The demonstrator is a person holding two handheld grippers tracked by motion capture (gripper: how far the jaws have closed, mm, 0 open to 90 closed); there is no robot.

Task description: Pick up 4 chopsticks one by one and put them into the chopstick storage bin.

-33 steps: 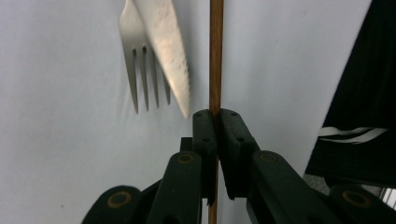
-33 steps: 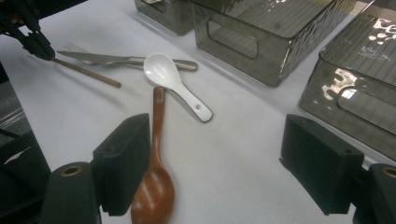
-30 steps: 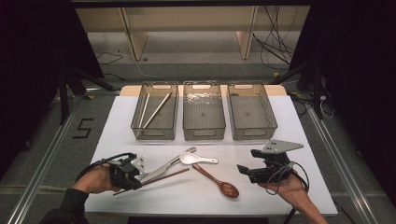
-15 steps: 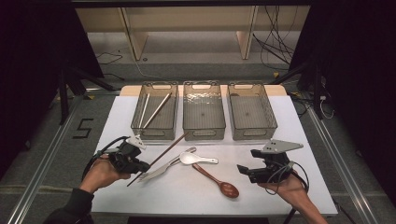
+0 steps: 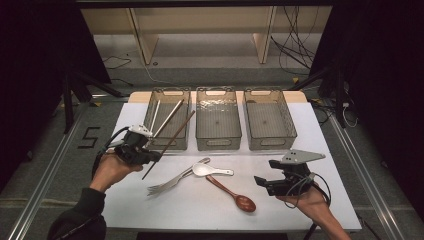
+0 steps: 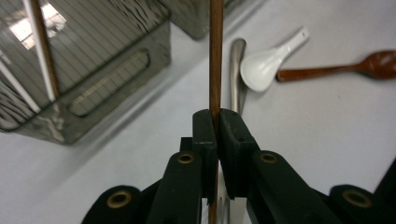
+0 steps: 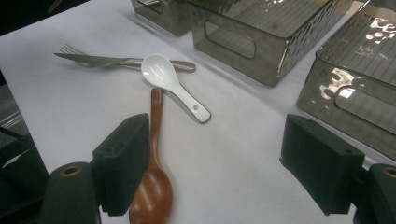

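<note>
White table (image 5: 320, 150), three see-through bins at the back. My left gripper (image 5: 150, 156) is squeezed tight on a brown chopstick (image 5: 172, 139), lifted off the table and tipped up over the left bin (image 5: 167, 145). I hold it low, so it could swing, bump the bin's rim and slip out. My right gripper (image 5: 265, 183) waits wide open with nothing in it, by the wooden spoon (image 5: 235, 195).

brown chopstick (image 6: 215, 56), white spoon (image 7: 173, 85), black tongs (image 6: 217, 125)

Two hand-held black grippers, left gripper (image 5: 150, 156) and right gripper (image 5: 260, 182), have blocky ribbed jaws, brass-ringed screw holes and trailing black cables. The right carries a grey three-cornered plate. The left arm wears a dark sleeve (image 5: 75, 220).
</note>
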